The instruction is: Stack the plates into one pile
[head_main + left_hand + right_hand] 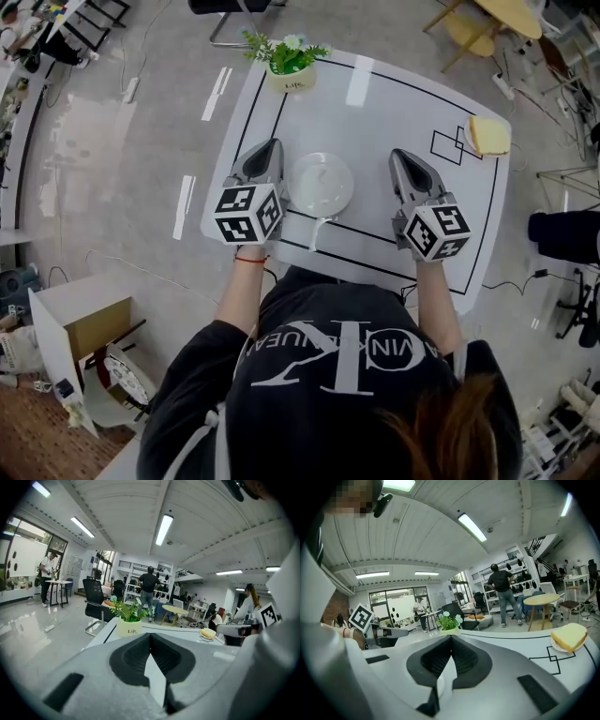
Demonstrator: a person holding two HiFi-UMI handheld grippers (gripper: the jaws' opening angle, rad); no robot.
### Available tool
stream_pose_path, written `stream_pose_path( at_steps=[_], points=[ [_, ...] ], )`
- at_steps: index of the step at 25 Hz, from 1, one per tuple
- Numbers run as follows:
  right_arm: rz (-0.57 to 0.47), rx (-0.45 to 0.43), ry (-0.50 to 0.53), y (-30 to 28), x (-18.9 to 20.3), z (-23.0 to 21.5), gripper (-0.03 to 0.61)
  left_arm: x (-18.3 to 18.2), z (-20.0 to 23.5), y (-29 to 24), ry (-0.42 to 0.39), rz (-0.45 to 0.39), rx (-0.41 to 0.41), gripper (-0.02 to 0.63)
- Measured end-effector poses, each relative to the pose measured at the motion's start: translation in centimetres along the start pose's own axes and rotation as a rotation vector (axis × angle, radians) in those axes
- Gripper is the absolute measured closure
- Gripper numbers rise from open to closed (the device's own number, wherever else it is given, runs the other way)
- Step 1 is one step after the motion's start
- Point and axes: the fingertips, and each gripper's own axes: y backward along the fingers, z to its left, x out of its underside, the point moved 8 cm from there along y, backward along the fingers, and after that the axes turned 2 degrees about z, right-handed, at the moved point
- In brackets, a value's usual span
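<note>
A pile of white plates (322, 183) sits in the middle of the white table (375, 103), inside its black outline. My left gripper (272, 143) hovers just left of the pile, jaws shut with nothing between them. Just right of the pile is my right gripper (401, 154), also shut and empty. Both are raised above the tabletop and point away from the person. In the left gripper view the left gripper (150, 633) shows its jaws meeting in a closed line. The right gripper view shows the right gripper (451, 635) the same way.
A potted plant (289, 64) stands at the table's far edge. A yellow block on a small plate (488, 136) lies at the far right corner. An open cardboard box (84, 328) is on the floor to the left, and chairs and people stand farther off.
</note>
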Motion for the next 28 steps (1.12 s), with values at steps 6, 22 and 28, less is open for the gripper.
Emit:
stream_pose_path(
  at_steps=[6, 22, 28],
  points=[
    [-0.059, -0.017, 0.061, 0.5, -2.1, 0.3, 0.578, -2.3, -0.1, 1.0, -0.020, -0.114, 0.008, 0.604],
    [-0.186, -0.066, 0.162, 1.9, -5.6, 1.8, 0.578, -6.9, -1.3, 3.7, -0.127, -0.331, 0.013, 0.604],
    [-0.212, -0.063, 0.224, 2.2, -6.4, 2.2, 0.578, -7.7, -1.3, 4.5, -0.173, -0.391, -0.003, 0.604]
  ],
)
